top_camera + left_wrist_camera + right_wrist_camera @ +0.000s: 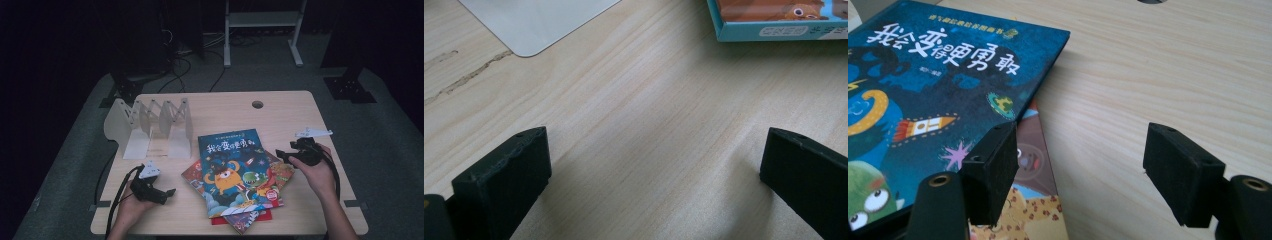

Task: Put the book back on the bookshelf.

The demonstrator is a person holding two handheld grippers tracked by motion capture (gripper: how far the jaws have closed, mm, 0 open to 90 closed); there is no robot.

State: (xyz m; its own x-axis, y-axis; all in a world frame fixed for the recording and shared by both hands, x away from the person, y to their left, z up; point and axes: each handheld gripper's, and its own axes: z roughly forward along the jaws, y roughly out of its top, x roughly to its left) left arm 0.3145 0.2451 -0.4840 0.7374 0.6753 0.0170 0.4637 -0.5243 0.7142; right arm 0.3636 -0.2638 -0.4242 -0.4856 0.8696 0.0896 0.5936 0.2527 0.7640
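High view: left claw (pixel 169 193) lies low on the bench (pixel 280 112) left of the stacked picture books, right claw (pixel 281 154) at the right edge of the top blue picture book (pixel 234 170), which lies mid-bench. Left gripper view: jaws wide apart over bare wood, gripping nothing. Right gripper view: right claw (pixel 1080 172) wide open and empty, one pad over the book's (pixel 943 100) right edge, the other over bare bench.
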